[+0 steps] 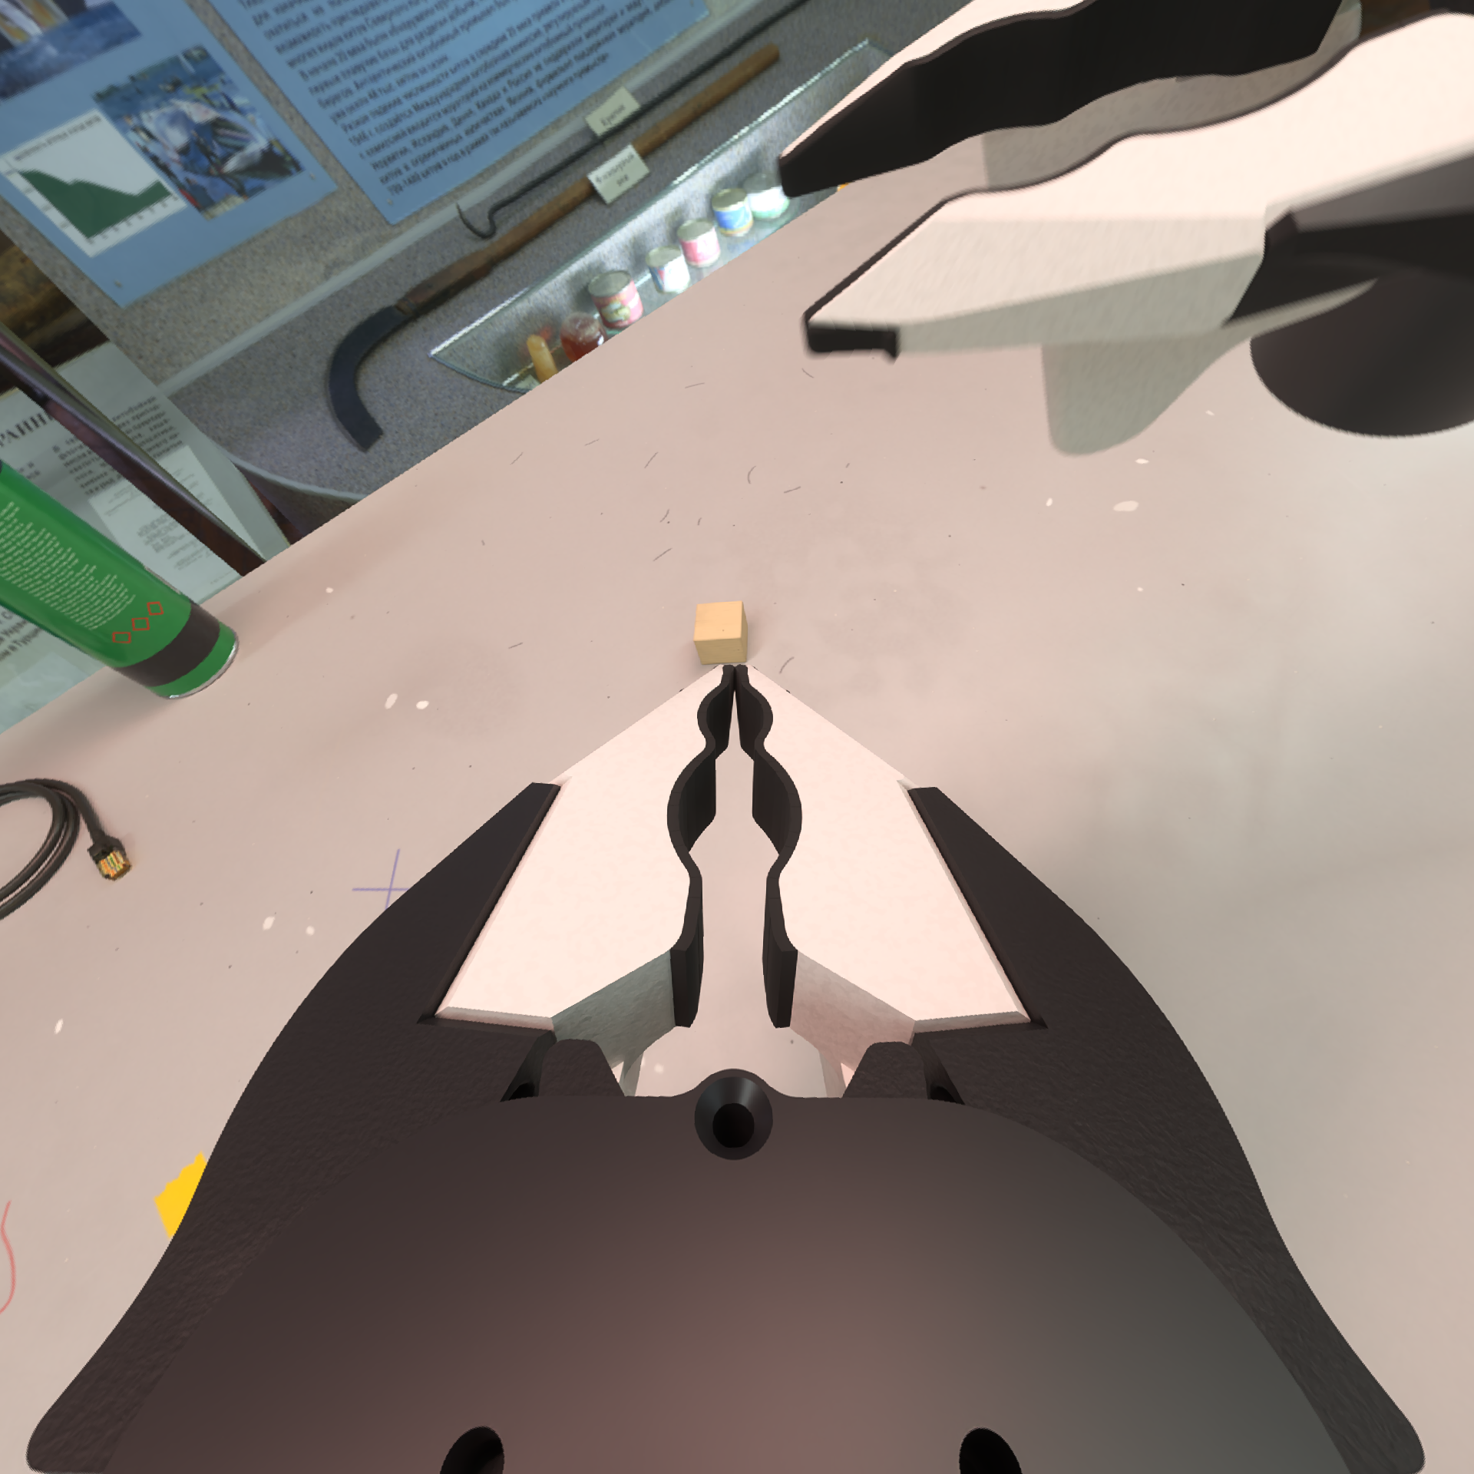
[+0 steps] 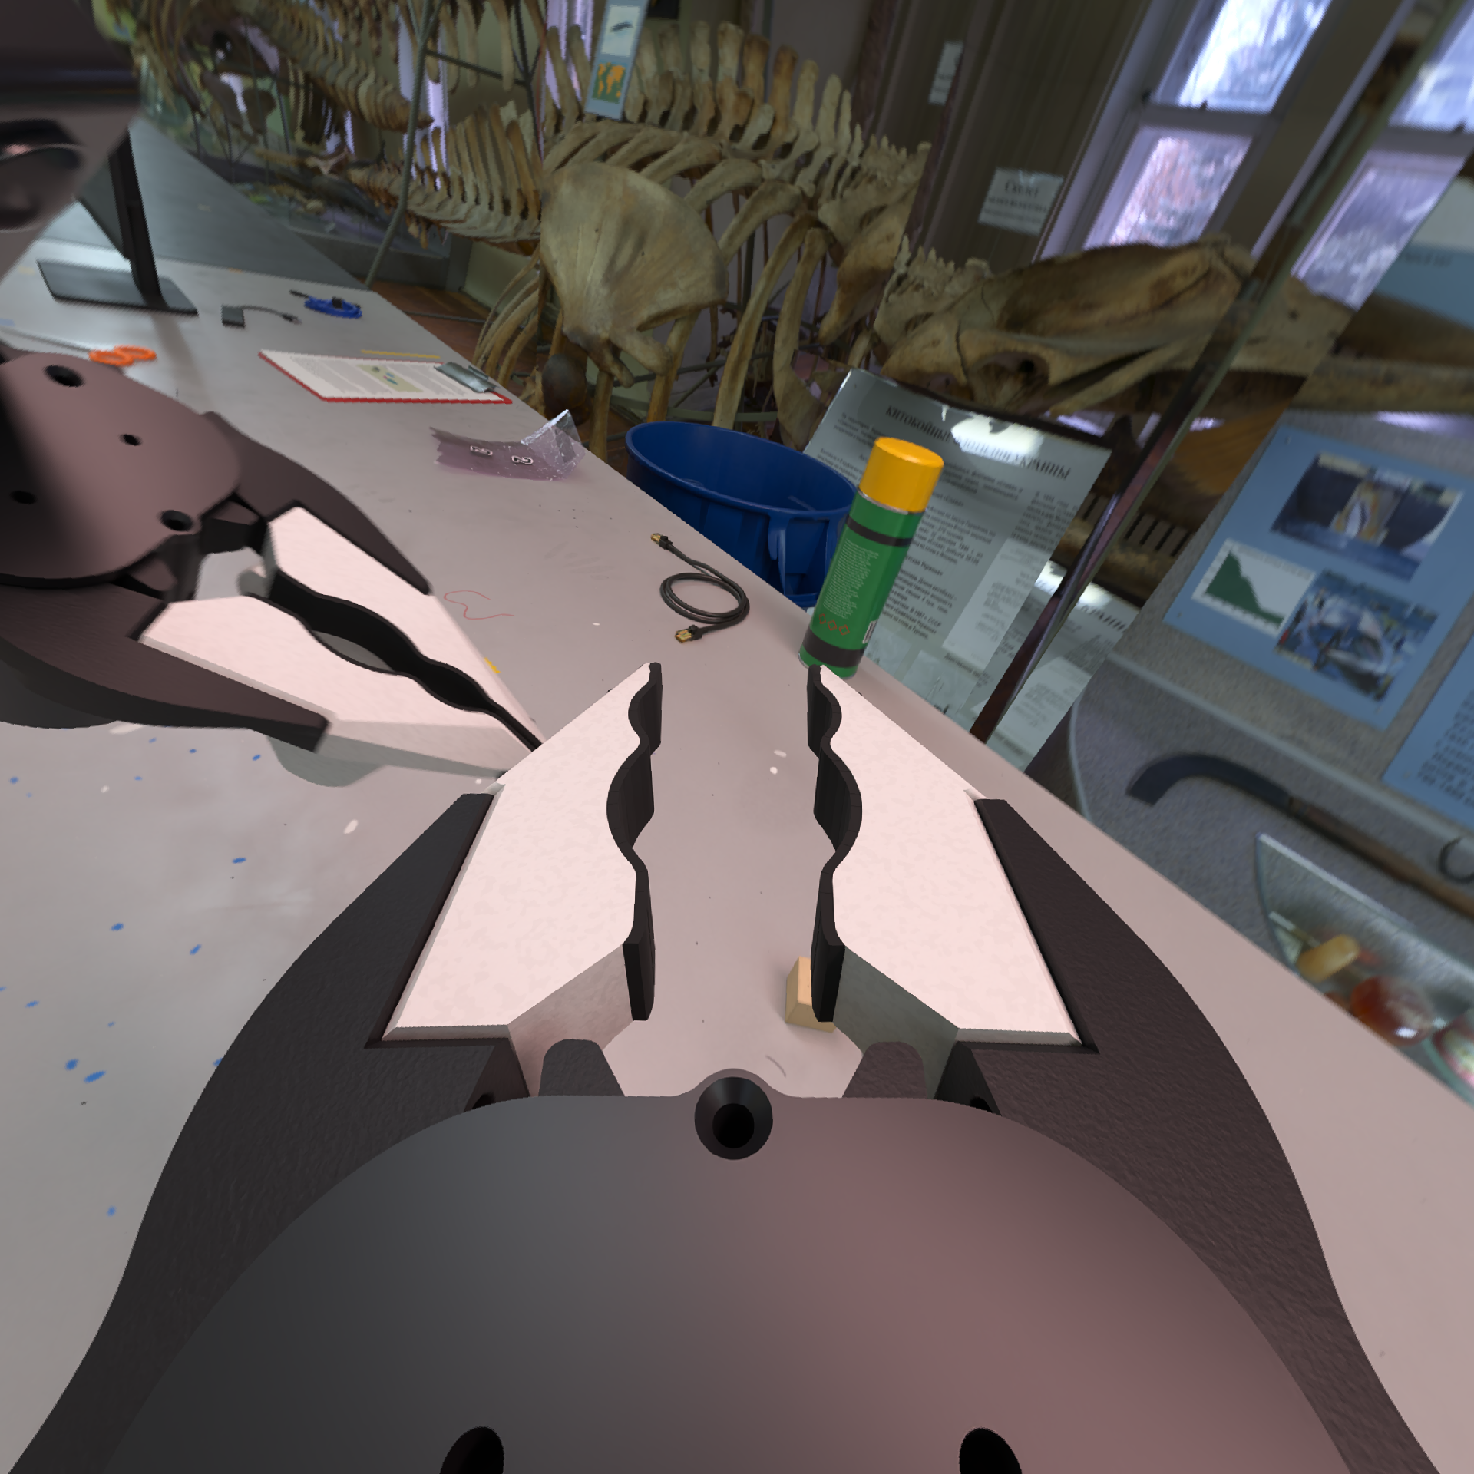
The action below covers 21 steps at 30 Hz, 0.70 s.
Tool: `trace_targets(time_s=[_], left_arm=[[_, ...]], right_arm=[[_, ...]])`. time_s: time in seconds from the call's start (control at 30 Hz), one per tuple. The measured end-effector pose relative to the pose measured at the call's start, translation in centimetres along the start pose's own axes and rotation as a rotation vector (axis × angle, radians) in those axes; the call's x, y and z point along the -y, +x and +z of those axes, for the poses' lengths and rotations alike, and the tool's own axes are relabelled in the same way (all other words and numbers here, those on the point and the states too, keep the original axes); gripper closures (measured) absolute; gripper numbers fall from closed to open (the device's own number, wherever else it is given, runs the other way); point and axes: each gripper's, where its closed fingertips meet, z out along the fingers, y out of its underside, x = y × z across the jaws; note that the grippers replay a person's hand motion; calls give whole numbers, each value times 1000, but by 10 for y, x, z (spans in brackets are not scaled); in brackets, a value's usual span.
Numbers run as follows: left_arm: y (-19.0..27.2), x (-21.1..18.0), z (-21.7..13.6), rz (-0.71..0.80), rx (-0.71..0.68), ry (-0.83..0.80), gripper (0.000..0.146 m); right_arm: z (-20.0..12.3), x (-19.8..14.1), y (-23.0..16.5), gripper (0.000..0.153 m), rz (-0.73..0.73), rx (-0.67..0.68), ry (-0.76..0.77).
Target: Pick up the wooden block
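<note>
Nothing lifted yet: wooden block [image 1: 719,632] on counter [image 1: 1037,718] mid-surface, left tongs [image 1: 733,674] pinched narrow, right tongs [image 2: 734,678] wide, empty.

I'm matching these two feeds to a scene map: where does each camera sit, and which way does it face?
Left wrist view: on the left gripper, looking down its shut fingers at the wooden block on the table; right gripper upper right.
Right wrist view: on the right gripper, fingers open, facing the green spray can; block low between them.
Shared: block, can, table, both grippers.
</note>
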Motion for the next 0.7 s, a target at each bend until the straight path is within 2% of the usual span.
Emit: trace_targets(time_s=[0.17,0.3,0.37,0.43,0.5,0.6,0.7], left_arm=[[-16,2,-11,-26,28,10,146],[-24,2,-17,-47,39,1,146],[-25,5,-20,-50,35,10,146],[-26,7,-24,-44,36,12,146],[-26,9,-27,-44,29,14,146],[-25,12,-30,-45,21,26,146],[-27,15,-34,-47,14,37,146]], right_arm=[[-1,-26,42,116,176,-28,-62],[31,-95,52,108,252,-80,-214],[51,-144,44,99,226,-71,-354],[64,-189,42,95,136,-82,-511],[72,-216,45,95,70,-114,-613],[79,-236,49,96,75,-124,-682],[80,-244,48,101,198,-88,-715]])
